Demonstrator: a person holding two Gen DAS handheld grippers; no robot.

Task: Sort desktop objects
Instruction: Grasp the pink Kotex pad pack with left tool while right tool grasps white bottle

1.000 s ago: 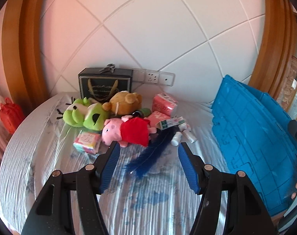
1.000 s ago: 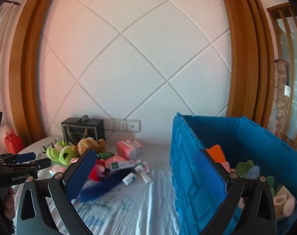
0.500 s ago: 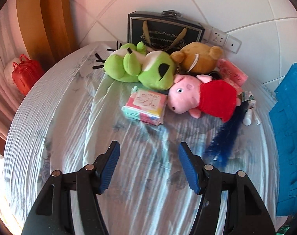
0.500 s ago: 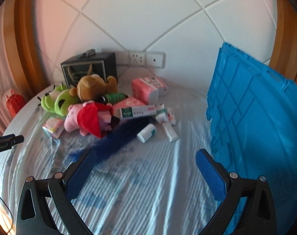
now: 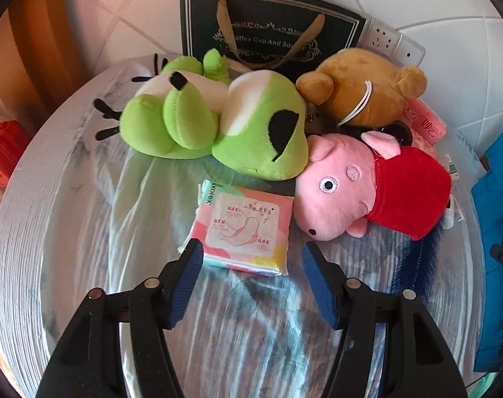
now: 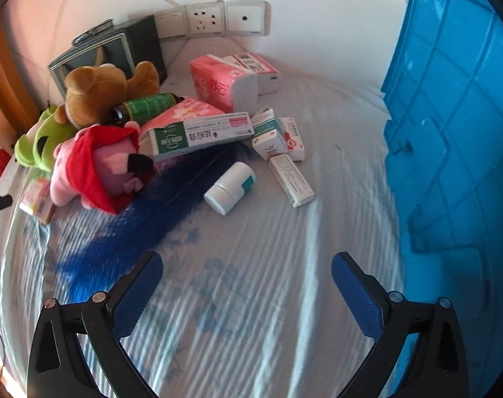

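Left tool (image 5: 252,252): seen with its jaws parted and nothing pressed between the pads; it is held just above the near edge of the pink packet.
Right tool (image 6: 246,265): seen with its jaws spread wide and empty, over a bare patch of the tabletop (image 6: 251,298).
Tabletop: covered by a pale striped cloth with blue flower prints.
Pink packet (image 5: 243,229): a flat soft pack laid on the cloth, directly ahead of the left tool, touching the green frog plush behind it.
Blue feather (image 6: 158,205): laid slantwise on the cloth, its tip near the right tool, its far end hidden under the boxes.
White bottle (image 6: 231,187): laid on its side, just beside the feather.
Small boxes (image 6: 278,142): several medicine cartons are grouped behind the bottle.
Pink pig plush (image 5: 367,189): dressed in red, lying beside the pink packet.
Green frog plush (image 5: 218,122): lying behind the packet, touching the pig.
Brown bear plush (image 5: 364,89): placed behind the pig.
Tissue packs (image 6: 223,83): pink, set behind the cartons.
Blue crate (image 6: 450,132): standing at the right edge of the tabletop.
Dark gift bag (image 5: 271,30): standing against the wall, beside a socket strip (image 6: 215,18).
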